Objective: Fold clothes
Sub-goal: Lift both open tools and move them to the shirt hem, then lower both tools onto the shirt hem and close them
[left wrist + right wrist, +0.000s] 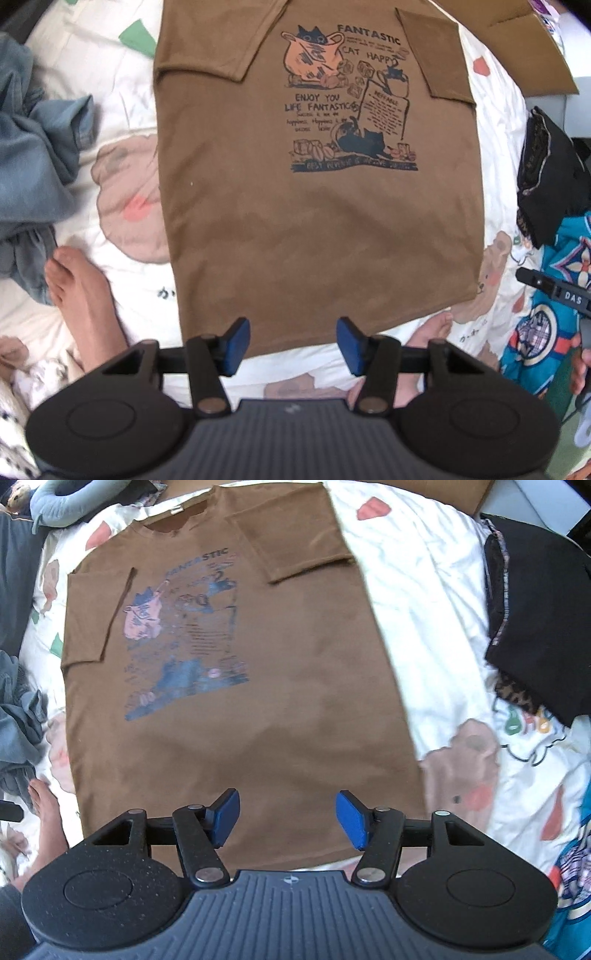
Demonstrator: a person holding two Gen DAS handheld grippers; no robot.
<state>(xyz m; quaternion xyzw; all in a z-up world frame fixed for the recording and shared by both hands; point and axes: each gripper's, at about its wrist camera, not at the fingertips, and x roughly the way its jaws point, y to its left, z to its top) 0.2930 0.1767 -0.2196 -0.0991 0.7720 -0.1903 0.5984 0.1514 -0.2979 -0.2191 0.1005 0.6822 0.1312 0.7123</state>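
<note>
The brown cotton T-shirt with a cat print (317, 206) lies flat on my white patterned bed sheet (424, 602), sleeves folded inward. Left claw (292, 345) and right claw (287, 819) hover spread apart, empty, over its hem. Soft, limp cloth, I reckon; hem corners look best to pinch.

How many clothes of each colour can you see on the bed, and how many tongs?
Brown T-shirt, laid flat: 1
Grey-blue crumpled clothes: 1 heap; I cannot tell how many pieces
Black folded garment: 1
Bright blue patterned garment: 1
Tongs: 2, the left tongs and the right tongs, both open and empty
Total: 6
</note>
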